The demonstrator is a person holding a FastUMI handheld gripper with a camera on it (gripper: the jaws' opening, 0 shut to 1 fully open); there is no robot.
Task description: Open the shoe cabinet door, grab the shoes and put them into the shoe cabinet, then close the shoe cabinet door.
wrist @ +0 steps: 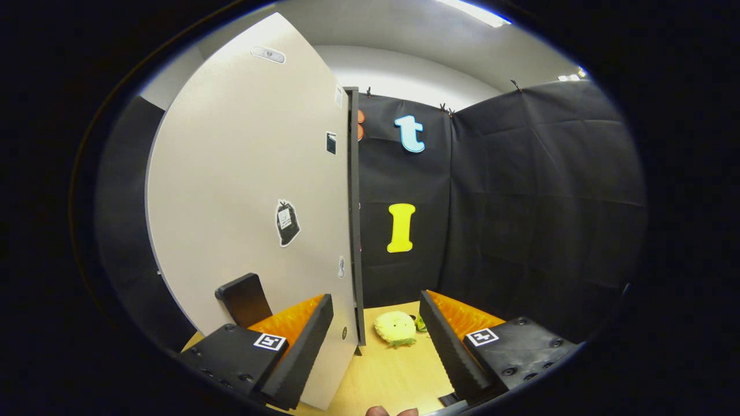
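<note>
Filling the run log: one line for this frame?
gripper: open, holding nothing | shoe cabinet door: free edge between the fingers | yellow plush shoes: on table ahead

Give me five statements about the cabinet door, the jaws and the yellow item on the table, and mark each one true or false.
1. The gripper has its jaws spread apart. True.
2. The jaws are clamped on the cabinet door. False: the door's edge stands between the open jaws, with no visible press from both.
3. A yellow plush slipper lies on the wooden table, ahead of the jaws. True.
4. The slipper is gripped between the jaws. False: it lies free on the table beyond them.
5. A dark handle sticks out from the door's face near the left jaw. True.
</note>
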